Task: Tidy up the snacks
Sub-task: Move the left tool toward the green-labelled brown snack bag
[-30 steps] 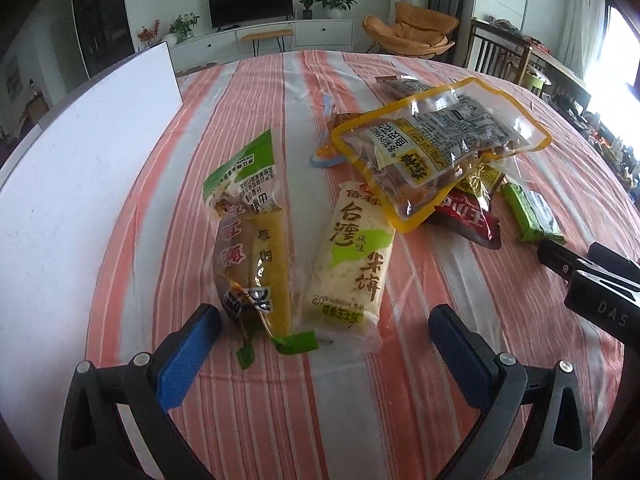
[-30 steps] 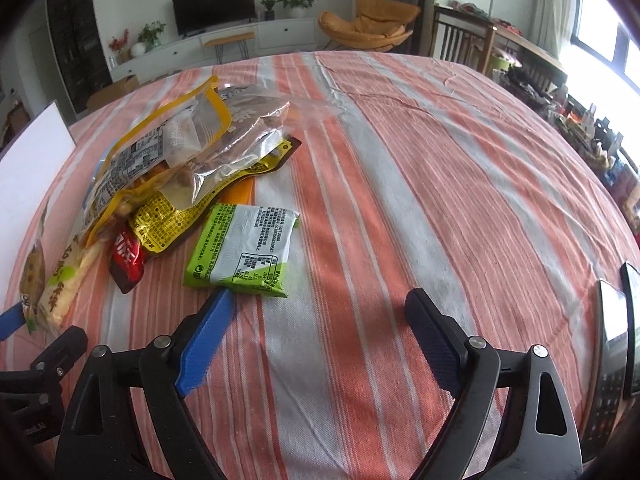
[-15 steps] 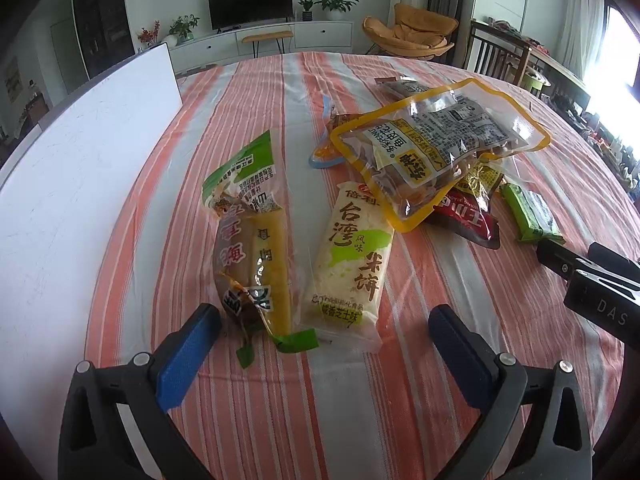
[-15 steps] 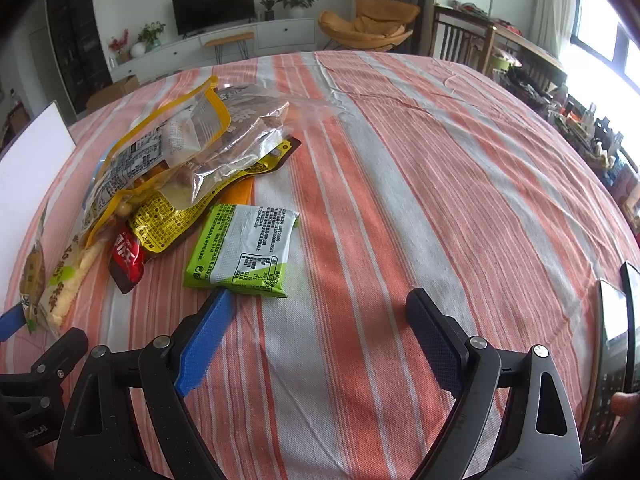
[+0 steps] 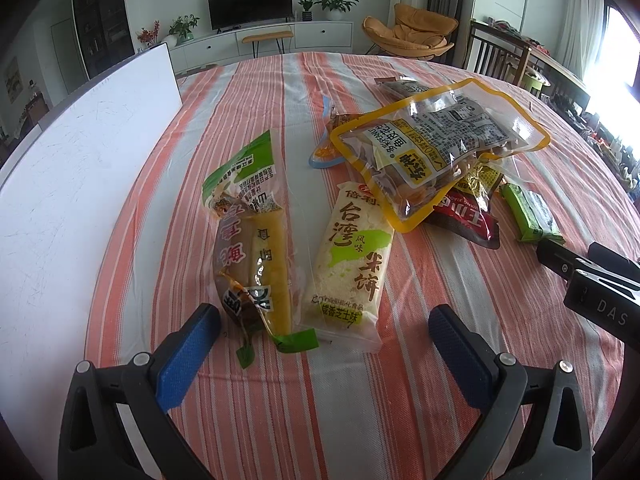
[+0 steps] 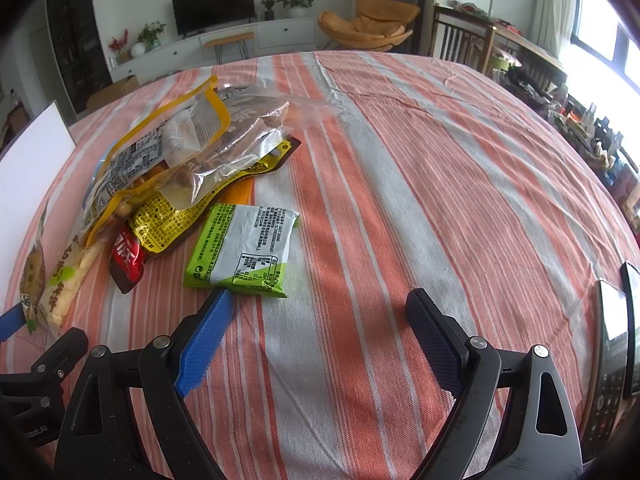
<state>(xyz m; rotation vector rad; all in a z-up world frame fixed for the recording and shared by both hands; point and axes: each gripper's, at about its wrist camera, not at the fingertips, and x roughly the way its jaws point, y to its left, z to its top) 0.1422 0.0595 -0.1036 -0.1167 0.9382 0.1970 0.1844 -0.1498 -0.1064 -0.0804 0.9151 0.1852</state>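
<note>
Nearest the left wrist camera, the left gripper (image 5: 320, 330) hovered low over the striped tablecloth (image 5: 248, 400) with its blue-padded fingers spread wide and nothing between them. Just beyond its tips lay two long snack packs side by side: a yellow cake pack with green ends (image 5: 250, 236) on the left and a pale rice-cake pack (image 5: 352, 268) on the right. Beyond those sat a loose pile, with a yellow-rimmed clear bag (image 5: 436, 144) resting on top of a dark red packet (image 5: 464, 216), and a blue-edged wrapper (image 5: 324, 152) poking out on the left. A white board (image 5: 80, 168) ran along the table's left edge.

In the right wrist view, the right gripper (image 6: 318, 318) was likewise spread and empty above the cloth. A green and white packet (image 6: 244, 248) lay flat just ahead of its left fingertip, apart from the pile. At the far right edge sat two dark flat devices (image 6: 612, 332), possibly a remote and a phone.
</note>
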